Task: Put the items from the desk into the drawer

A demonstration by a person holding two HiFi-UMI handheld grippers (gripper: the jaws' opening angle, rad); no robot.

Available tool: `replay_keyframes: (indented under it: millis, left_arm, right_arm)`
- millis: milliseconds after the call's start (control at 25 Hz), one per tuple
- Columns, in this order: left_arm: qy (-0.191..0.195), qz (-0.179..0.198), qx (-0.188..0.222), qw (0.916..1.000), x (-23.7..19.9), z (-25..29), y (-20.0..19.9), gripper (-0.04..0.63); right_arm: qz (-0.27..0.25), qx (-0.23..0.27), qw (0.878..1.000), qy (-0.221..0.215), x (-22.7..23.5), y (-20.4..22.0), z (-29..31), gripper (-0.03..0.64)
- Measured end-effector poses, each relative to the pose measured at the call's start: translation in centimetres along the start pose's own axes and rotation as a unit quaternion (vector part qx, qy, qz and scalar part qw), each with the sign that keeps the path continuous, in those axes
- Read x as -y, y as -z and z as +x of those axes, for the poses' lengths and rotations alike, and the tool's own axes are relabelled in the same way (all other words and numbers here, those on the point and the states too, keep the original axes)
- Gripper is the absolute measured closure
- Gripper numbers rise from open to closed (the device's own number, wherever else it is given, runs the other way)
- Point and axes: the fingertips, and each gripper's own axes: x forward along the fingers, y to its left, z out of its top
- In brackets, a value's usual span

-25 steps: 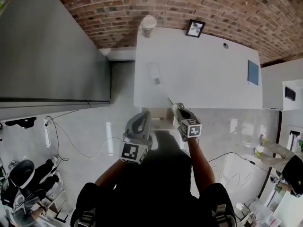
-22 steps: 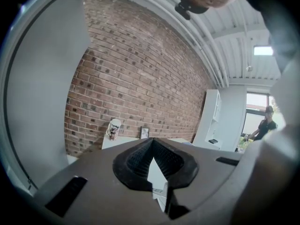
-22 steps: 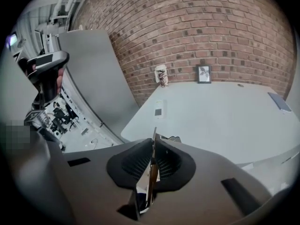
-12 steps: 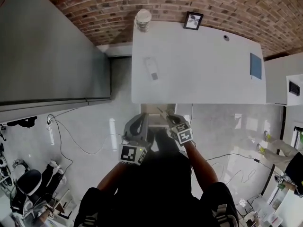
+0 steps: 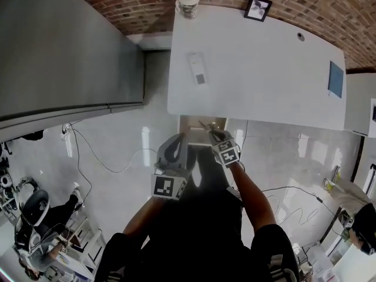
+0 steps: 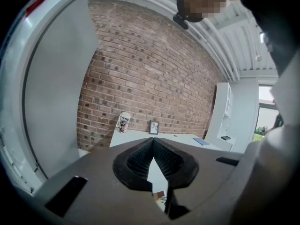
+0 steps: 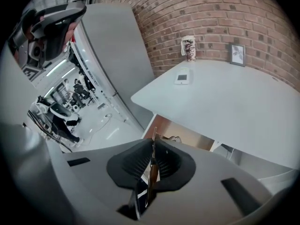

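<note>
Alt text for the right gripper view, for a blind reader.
Right tongs grip a thin brown stick, pointing toward an open drawer under a white desk. A cup, picture frame and flat device sit on it.

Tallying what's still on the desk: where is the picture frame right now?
In the head view, the picture frame stands at the far edge of the desk, by the brick wall, right of the mug.

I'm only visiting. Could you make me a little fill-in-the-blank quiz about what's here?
The thin stick is clamped in the ____ hand-held gripper.
The wall behind the desk is made of ____.
The drawer under the desk stands ____.
The flat pad is coloured ____.
Missing words: right, brick, open, blue.
</note>
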Motion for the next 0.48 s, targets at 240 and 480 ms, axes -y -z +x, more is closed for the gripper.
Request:
replay_keyframes:
  millis: [240, 480]
  left_arm:
    - [-0.017, -0.013, -0.021, 0.9995, -1.5, 0.7, 2.8, 0.595]
    - [-0.028, -0.012, -0.018, 0.9994, -3.3, 1.1, 5.5, 0.595]
  right_arm:
    - [-0.017, -0.031, 0.999, 0.001, 1.5, 3.5, 5.0, 0.598]
    - [-0.019, -0.06, 0.998, 0.002, 2.3, 7.2, 9.2, 0.598]
